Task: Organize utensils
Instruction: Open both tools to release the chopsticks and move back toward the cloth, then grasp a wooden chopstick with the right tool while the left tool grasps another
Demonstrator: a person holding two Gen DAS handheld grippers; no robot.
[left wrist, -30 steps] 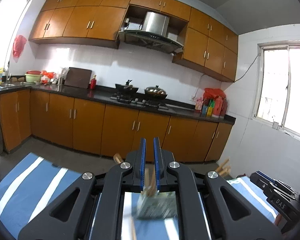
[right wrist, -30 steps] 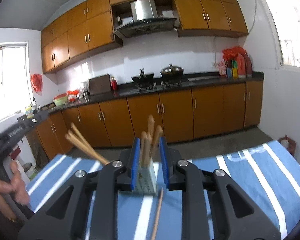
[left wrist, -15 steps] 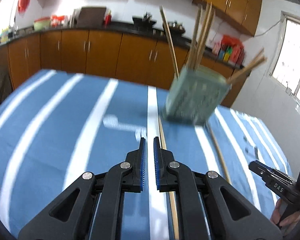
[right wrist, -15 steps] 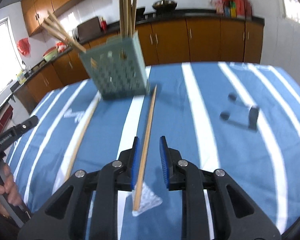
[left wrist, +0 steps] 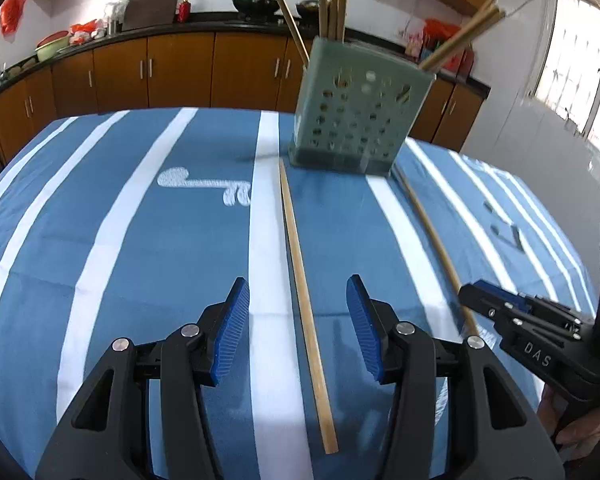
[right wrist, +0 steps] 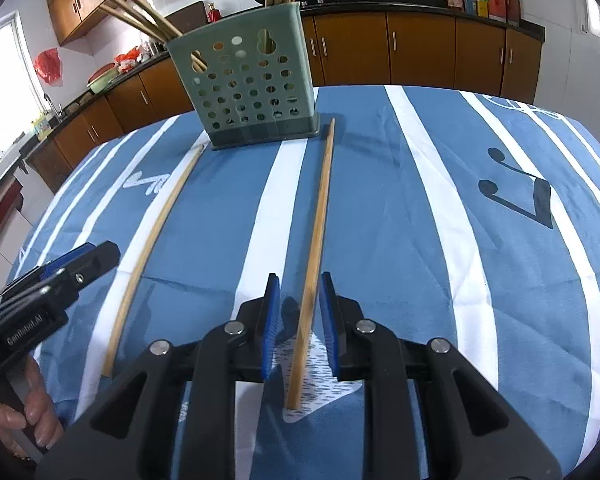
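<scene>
Chopsticks (left wrist: 306, 312) (right wrist: 314, 256) lie flat on the table, running from its near edge to the holder (left wrist: 356, 116), each between apart jaws, the left gripper (left wrist: 298, 330) opening, the right gripper (right wrist: 299, 322) narrow; thin sticks may roll or slip from pads closing off-centre.

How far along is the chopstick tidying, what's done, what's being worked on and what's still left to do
Done: several chopsticks already stand in the green holder. In hand: nothing gripped yet. The left gripper is opening around one loose chopstick; the right gripper straddles the other chopstick without pinching it. Left: grasp both sticks off the striped cloth and drop them into the holder.
</scene>
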